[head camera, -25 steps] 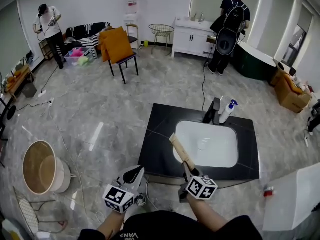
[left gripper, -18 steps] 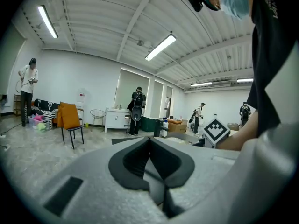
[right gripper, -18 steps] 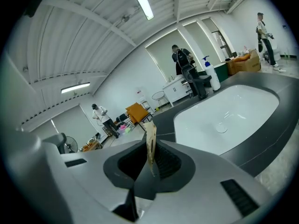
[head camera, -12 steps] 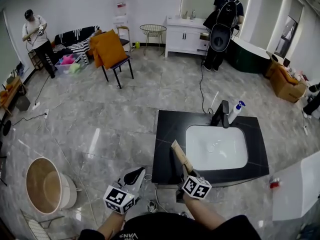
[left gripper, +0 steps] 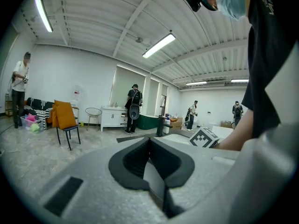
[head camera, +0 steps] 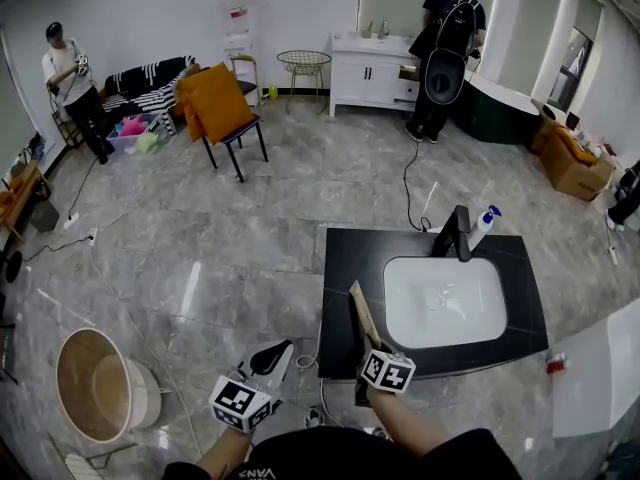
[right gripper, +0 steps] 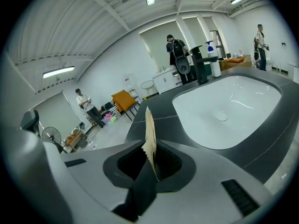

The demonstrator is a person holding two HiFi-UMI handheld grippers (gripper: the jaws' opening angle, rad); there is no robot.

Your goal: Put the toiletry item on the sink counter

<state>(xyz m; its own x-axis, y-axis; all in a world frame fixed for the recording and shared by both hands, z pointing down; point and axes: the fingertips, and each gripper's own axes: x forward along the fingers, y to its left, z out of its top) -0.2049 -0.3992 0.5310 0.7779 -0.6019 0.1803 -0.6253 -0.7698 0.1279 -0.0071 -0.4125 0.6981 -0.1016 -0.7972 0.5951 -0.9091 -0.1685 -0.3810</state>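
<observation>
My right gripper [head camera: 369, 346] holds a flat tan paper packet [head camera: 361, 311] upright by its lower end, over the front left part of the black sink counter [head camera: 343, 260]. Its jaws are opening, with the packet [right gripper: 149, 134] still pinched between the pads. The right gripper view looks along the counter [right gripper: 152, 117] to the white basin [right gripper: 229, 104], the black faucet [right gripper: 200, 64] and a spray bottle [right gripper: 214, 62]. My left gripper [head camera: 277, 351] hangs over the floor left of the counter, shut and empty [left gripper: 150, 146].
A faucet [head camera: 459, 231] and a blue-topped spray bottle [head camera: 485, 221] stand behind the basin [head camera: 445, 301]. A round wooden tub [head camera: 95, 383] sits on the floor at left. Farther off are an orange-cushioned chair [head camera: 218, 108], a white vanity [head camera: 372, 65] and two people [head camera: 447, 28].
The view has swung, so the sink counter now lies further right. My right gripper has stayed at the counter's front left with the packet upright. The left gripper has barely moved.
</observation>
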